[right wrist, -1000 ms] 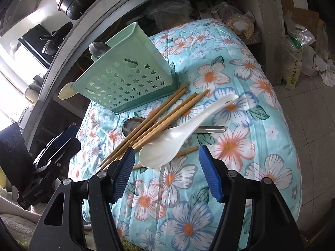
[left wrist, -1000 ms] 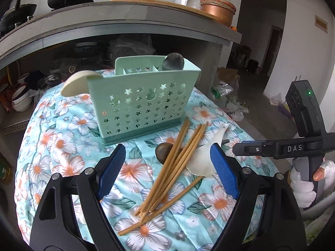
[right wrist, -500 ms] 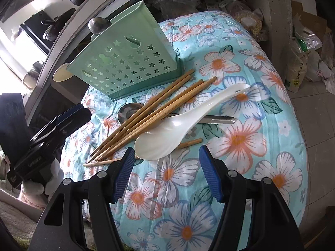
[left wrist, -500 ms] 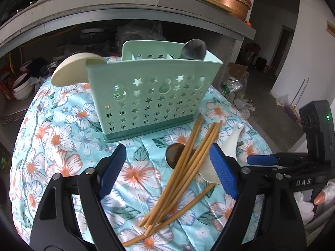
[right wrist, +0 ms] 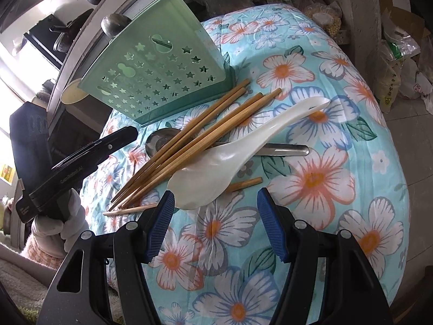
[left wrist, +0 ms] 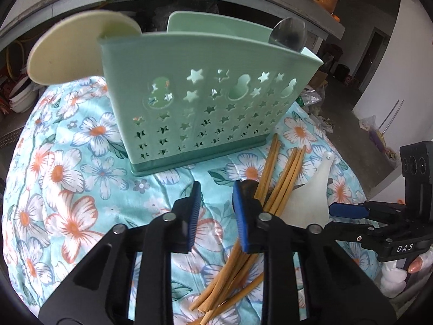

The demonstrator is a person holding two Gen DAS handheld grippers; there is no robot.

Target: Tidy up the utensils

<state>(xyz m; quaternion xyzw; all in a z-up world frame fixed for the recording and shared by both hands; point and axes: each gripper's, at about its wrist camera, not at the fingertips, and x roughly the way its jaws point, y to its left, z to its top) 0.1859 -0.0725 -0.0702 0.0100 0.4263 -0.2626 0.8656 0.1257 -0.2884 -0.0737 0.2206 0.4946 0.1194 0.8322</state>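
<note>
L gripper (left wrist: 215,211) has been brought in low and close to the caddy (left wrist: 205,100), which now fills the upper centre of the left wrist view vs. sitting smaller a sec ago. Its fingers (left wrist: 195,214), wide a sec ago, are closing; only floral cloth (left wrist: 67,178) is seen in the gap, nothing pinched. The chopsticks (left wrist: 273,184) lie just right of the right-hand finger, partly hidden behind it, so no grip yet by the look of it; either the narrowing is a pre-set for one thin stick or the aim is off to the left.

R gripper (right wrist: 213,223) is held above the cloth w/ fingers open and empty, unchanged in width. The white spoon (right wrist: 238,157) lies just ahead of them, bowl near the left-hand finger, resting across the chopsticks and a metal spoon (right wrist: 286,150).

Caddy stands upright on the bench; a metal spoon (left wrist: 289,33) and a cream disc-shaped utensil (left wrist: 67,54) are already in it. Loose pile is left to sort.
</note>
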